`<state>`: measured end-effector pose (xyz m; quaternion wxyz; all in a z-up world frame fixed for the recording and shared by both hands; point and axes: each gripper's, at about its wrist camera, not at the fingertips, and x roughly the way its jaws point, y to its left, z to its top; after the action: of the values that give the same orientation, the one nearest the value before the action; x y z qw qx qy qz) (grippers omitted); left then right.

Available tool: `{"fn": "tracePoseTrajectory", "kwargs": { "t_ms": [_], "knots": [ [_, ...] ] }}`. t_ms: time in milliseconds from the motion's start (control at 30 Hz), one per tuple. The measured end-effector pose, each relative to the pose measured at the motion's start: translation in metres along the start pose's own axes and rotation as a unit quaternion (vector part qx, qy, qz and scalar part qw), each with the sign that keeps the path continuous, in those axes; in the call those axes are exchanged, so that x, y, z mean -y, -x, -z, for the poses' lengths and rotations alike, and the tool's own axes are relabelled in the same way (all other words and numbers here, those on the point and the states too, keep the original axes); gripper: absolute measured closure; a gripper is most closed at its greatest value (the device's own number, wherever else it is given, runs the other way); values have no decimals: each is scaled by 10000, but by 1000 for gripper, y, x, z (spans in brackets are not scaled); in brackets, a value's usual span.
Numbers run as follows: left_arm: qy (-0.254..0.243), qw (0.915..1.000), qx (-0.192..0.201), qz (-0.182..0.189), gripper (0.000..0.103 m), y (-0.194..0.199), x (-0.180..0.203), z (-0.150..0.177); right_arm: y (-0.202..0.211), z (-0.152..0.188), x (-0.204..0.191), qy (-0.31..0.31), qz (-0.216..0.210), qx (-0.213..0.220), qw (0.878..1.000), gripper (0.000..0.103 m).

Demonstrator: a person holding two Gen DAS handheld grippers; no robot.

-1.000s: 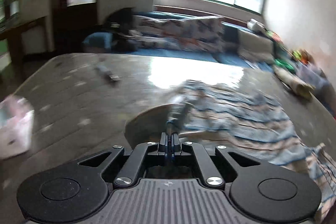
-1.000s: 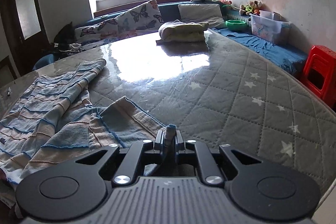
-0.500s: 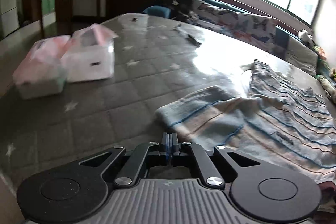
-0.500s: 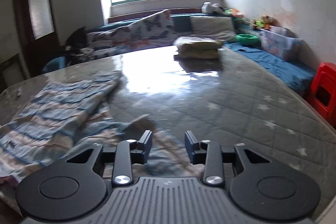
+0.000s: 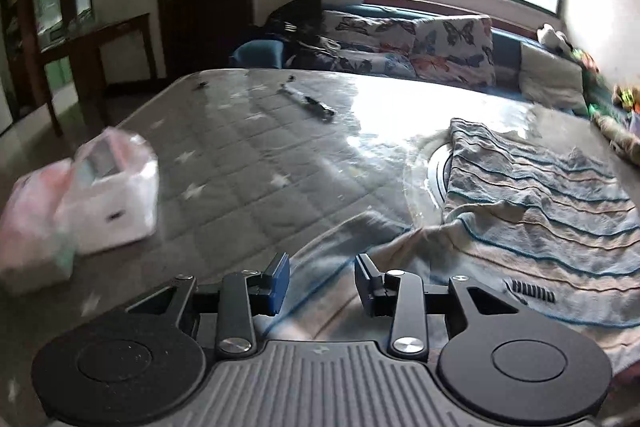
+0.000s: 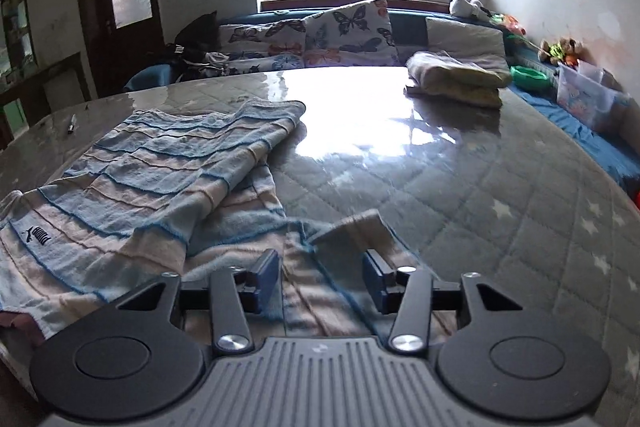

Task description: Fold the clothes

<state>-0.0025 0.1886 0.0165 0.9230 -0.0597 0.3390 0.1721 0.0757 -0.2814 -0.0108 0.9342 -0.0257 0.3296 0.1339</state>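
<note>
Both the left gripper (image 5: 322, 281) and right gripper (image 6: 320, 277) hang over the striped garment (image 6: 168, 187), jaws opening, seemingly gripping nothing.

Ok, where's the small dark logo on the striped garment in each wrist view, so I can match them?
Left wrist: the logo sits low right, on the striped garment just right of the left gripper.
Right wrist: the logo sits at the far left edge, mid-height, on the garment's near left part.
Shared landmark: the butterfly cushions under the window.
</note>
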Motion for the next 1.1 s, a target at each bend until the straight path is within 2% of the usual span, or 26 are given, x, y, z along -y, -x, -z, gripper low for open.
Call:
{"fn": "tracePoseTrajectory", "kwargs": {
  "t_ms": [167, 300, 367, 467, 533, 600, 667, 733, 900, 1100],
  "knots": [
    [-258, 9990, -186, -302, 58, -33, 6, -4, -15, -12, -6, 152, -105, -58, 9998, 53],
    [-261, 9992, -207, -212, 59, -39, 3, -1, -31, -19, -16, 432, -262, -149, 9986, 53],
    [-231, 9995, -196, -78, 80, -39, 1, 0, -40, -21, -21, 535, -345, -197, 9978, 53],
    [-433, 9989, -107, -126, 94, -36, 8, 5, -50, -26, -28, 540, -407, -208, 9975, 54],
    [-481, 9986, -63, -196, 96, -34, 10, 7, -57, -29, -32, 543, -447, -215, 9973, 57],
    [-391, 9989, -31, -252, 96, -30, 8, 11, -59, -31, -33, 539, -434, -210, 9974, 65],
    [-288, 9991, -25, -308, 96, -26, 5, 13, -59, -31, -32, 509, -359, -198, 9979, 78],
    [-226, 9990, -28, -388, 96, -20, 2, 17, -57, -30, -28, 443, -289, -193, 9984, 83],
    [-1, 9984, -48, -556, 96, -3, -10, 30, -42, -18, -11, 131, 115, -194, 9997, 84],
    [70, 9976, -86, -687, 96, 13, -14, 41, -13, 3, 0, -90, 332, -208, 9992, 83]
  ]
}}
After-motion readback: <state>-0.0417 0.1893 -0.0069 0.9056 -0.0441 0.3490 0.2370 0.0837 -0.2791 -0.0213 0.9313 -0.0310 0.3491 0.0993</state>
